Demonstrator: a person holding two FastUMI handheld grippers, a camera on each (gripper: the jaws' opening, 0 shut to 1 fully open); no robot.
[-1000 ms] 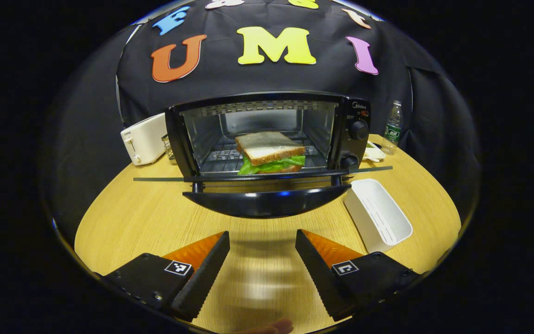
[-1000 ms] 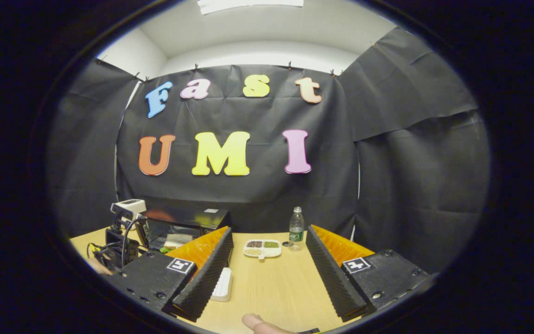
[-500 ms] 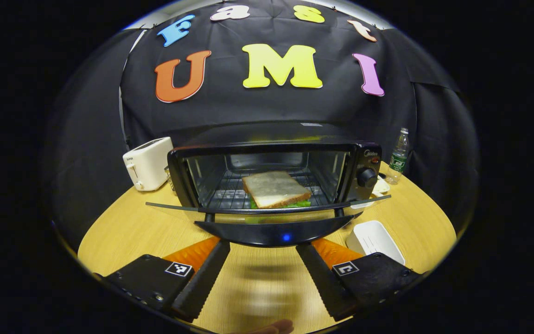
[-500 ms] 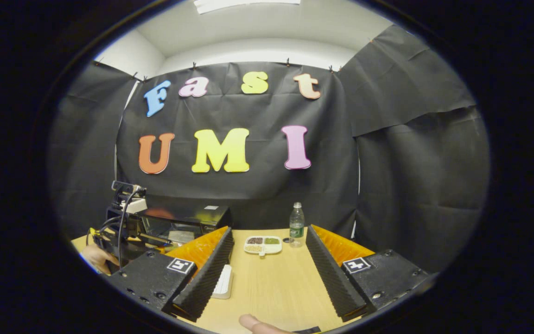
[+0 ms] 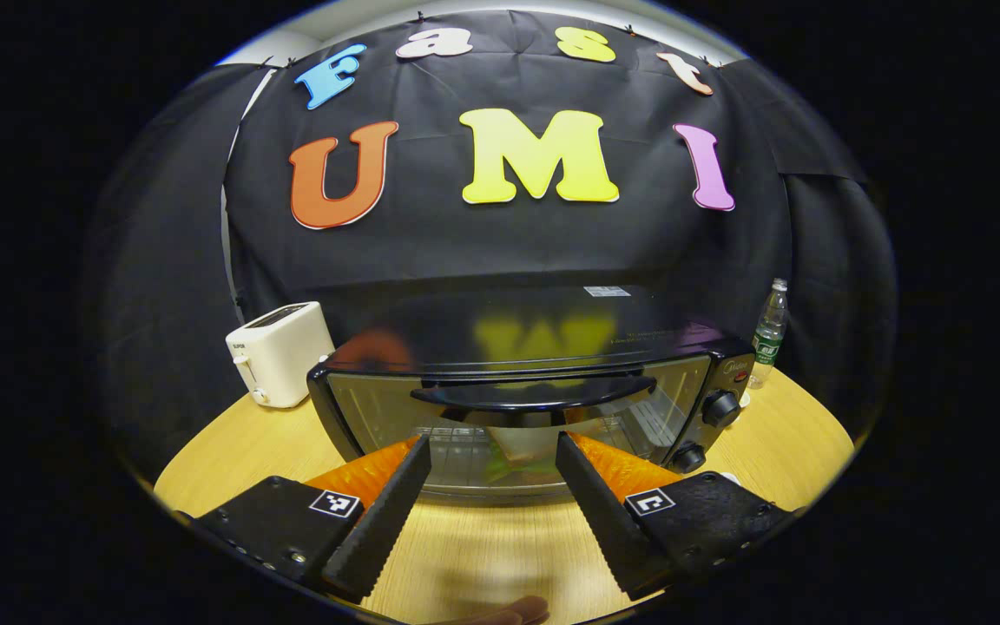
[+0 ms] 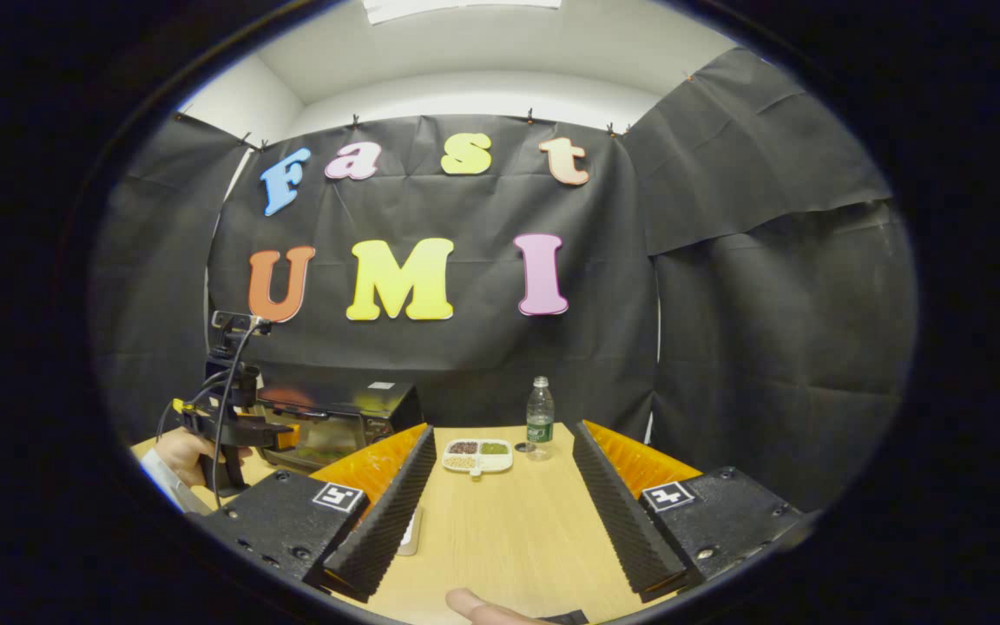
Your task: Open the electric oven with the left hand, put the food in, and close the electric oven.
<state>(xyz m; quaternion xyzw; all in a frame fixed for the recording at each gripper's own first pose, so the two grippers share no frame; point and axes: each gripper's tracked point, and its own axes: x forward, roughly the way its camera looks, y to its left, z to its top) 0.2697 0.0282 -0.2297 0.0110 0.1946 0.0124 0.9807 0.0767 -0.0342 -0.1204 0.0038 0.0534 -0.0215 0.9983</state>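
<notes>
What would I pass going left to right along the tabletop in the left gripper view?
White toaster → black electric oven, its door up and a sandwich dimly visible through the glass → water bottle.

Directly ahead of the left gripper (image 5: 491,482), passage is blocked by the electric oven (image 5: 526,395), whose glass door (image 5: 500,425) is raised against the front and stands just beyond the spread fingertips. To that gripper's left, a strip of bare table (image 5: 231,451) is left between the oven and the white toaster (image 5: 279,351); to its right, a narrower strip is bounded by a water bottle (image 5: 769,330) at the back. Ahead of the right gripper (image 6: 500,503), open tabletop is offered up to a divided snack dish (image 6: 476,455) and the bottle (image 6: 539,417), with the oven (image 6: 335,421) and the other gripper (image 6: 231,417) standing well to its left.
</notes>
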